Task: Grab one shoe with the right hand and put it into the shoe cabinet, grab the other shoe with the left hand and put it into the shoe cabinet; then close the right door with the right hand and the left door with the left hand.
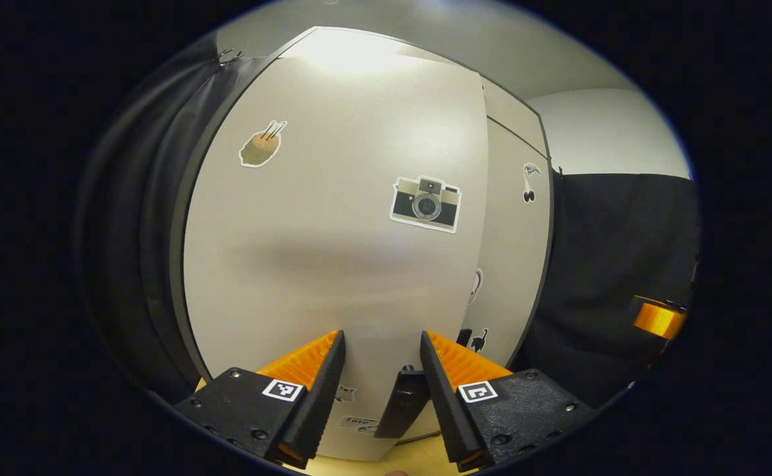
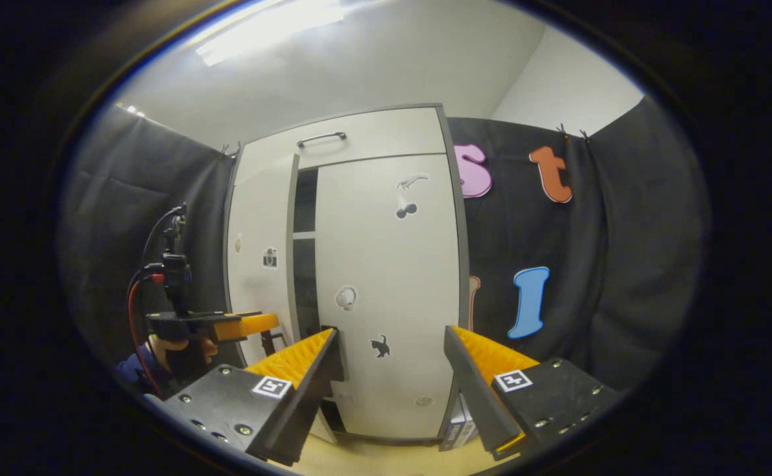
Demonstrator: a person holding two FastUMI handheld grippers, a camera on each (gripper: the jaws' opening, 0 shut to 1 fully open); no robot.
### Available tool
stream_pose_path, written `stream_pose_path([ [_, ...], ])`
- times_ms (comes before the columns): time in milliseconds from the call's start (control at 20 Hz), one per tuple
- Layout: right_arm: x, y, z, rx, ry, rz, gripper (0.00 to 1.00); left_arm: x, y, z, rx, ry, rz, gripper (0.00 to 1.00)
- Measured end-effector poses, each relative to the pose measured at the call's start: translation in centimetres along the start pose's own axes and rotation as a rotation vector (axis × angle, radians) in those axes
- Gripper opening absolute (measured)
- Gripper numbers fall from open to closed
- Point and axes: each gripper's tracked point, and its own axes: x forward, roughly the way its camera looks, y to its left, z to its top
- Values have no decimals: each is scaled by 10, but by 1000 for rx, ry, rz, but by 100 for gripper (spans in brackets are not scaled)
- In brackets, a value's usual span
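Observation:
The white shoe cabinet point(image 2: 386, 291) stands against the black cloth wall. Its right door point(image 2: 392, 264) lies flush and shut. Its left door point(image 2: 260, 264) is still ajar, leaving a dark gap point(image 2: 305, 264) beside it. In the left gripper view the left door point(image 1: 333, 264) stands close ahead, its black handle point(image 1: 402, 403) low between my fingers. My left gripper point(image 1: 382, 337) is open with nothing in it; in the right gripper view the left gripper point(image 2: 243, 325), held by a hand, sits at the left door's face. My right gripper point(image 2: 392, 344) is open, back from the right door.
A drawer with a metal handle point(image 2: 321, 139) tops the cabinet. Pale wooden floor point(image 2: 372, 456) runs under it. A small box point(image 2: 458, 423) leans by the cabinet's lower right corner. Black cloth point(image 2: 591, 277) hangs on both sides. The right gripper point(image 1: 657, 320) shows orange at the far right.

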Motion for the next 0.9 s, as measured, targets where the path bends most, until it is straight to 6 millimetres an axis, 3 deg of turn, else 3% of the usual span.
stream_pose_path([
  [100, 1, -3, -3, 2, 4, -11, 95, 5, 1, -1, 11, -4, 9, 71],
  [150, 1, -5, -4, 3, 8, -16, 95, 8, 2, -1, 7, -5, 11, 77],
  [200, 2, -6, -6, 5, 11, -19, 95, 12, 3, 0, -1, -5, 10, 71],
  [400, 8, -8, -11, 17, 19, -29, 95, 21, 10, 0, -22, -5, 9, 69],
  [900, 17, -1, -21, 10, 35, -26, 96, 33, 13, 1, 9, -3, 28, 68],
])
